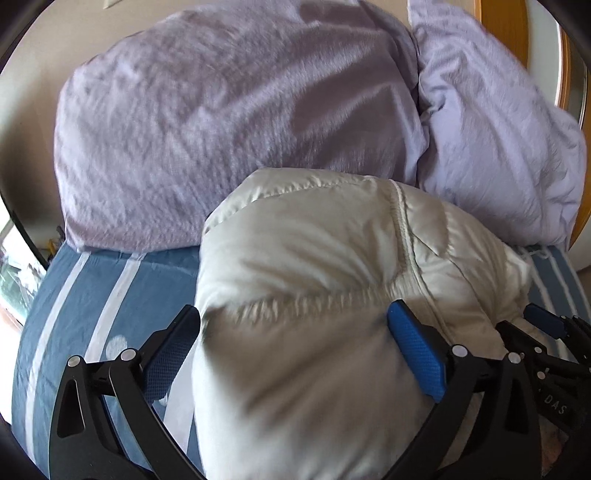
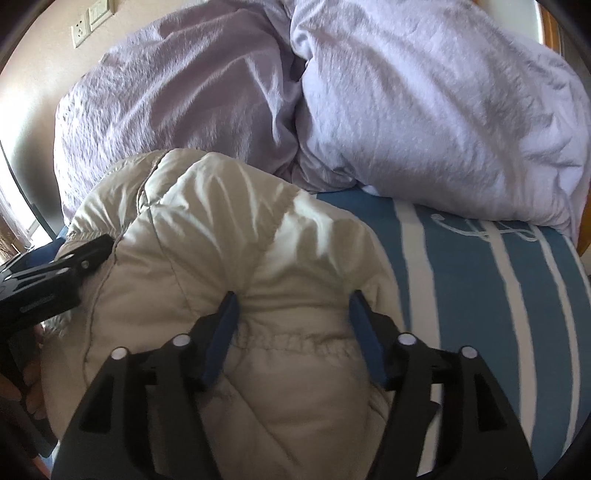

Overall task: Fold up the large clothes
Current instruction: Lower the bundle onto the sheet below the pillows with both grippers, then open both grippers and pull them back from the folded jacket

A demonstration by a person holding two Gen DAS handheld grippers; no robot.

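Beige wall (image 2: 26, 110) closes off the back of the room, with a socket and switch plate (image 2: 90, 24) high on it in the right wrist view, and a wooden door frame (image 1: 498, 29) shows at the far right from the left wrist. Below that we see a bed dressed in a blue sheet with white stripes (image 2: 498, 295). Two lilac pillows lie at its head, touching each other: the left pillow (image 1: 221, 129) and the right pillow (image 2: 443, 118).

Our task piece is a cream puffer jacket (image 1: 314, 277) — it lies bunched on the sheet, its far edge up against the pillows, and a stitched seam runs over its top.

We hold the left gripper (image 1: 291, 332) with its fingers spread wide, one blue pad on each side of a thick roll of the jacket; the right-hand pad presses into the fabric, and the left one sits at the jacket's edge. The right gripper (image 2: 291, 317) stands the same way — fingers apart, straddling a padded fold, both pads sunk a little into it. From the right wrist view, the left gripper's black frame rests against the jacket's left side.
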